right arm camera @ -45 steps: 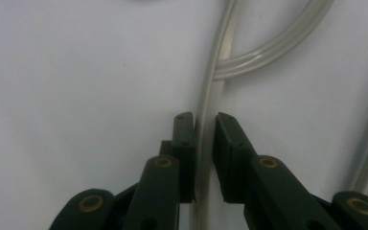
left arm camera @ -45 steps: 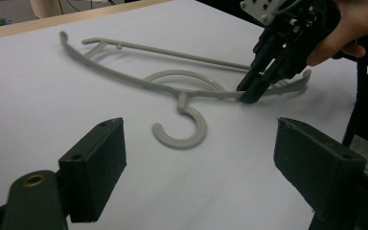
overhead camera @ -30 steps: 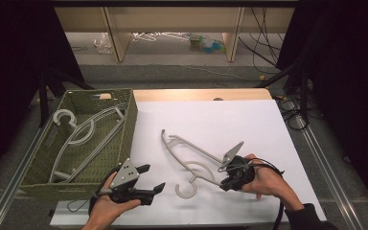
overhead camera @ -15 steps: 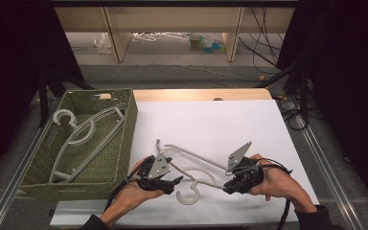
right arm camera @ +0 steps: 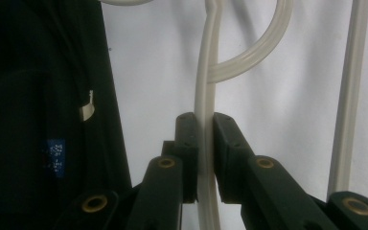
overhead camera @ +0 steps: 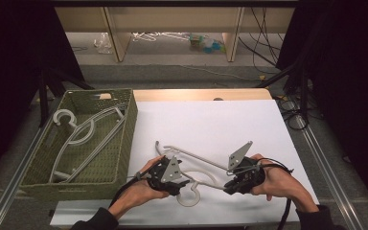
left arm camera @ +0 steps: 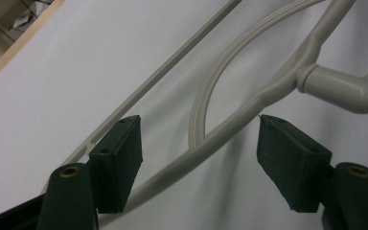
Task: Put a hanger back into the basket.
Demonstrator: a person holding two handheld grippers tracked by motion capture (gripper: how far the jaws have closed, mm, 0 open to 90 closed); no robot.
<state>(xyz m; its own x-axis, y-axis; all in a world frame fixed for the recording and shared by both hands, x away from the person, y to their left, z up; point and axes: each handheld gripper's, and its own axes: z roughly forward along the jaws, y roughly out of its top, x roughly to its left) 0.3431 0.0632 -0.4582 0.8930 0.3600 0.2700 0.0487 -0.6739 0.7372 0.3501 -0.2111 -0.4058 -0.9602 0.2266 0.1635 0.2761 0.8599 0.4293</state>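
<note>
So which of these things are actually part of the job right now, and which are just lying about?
In play:
- hanger on the white sheet
- right gripper, shut on the hanger's arm
- left gripper, open around another arm of it

Lying about:
- green basket with a second hanger inside
- clutter on the far floor

hanger [right arm camera: 206, 72] ends cropped, shelf clutter [overhead camera: 206, 42] too small

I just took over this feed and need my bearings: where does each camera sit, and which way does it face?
High view: above the person's side, facing forward and down on the table; forearms and both hands show.
Left gripper view: rides the left gripper, open jaws around the hanger.
Right gripper view: rides the right gripper, clamped on a hanger arm.
All share that hanger.
</note>
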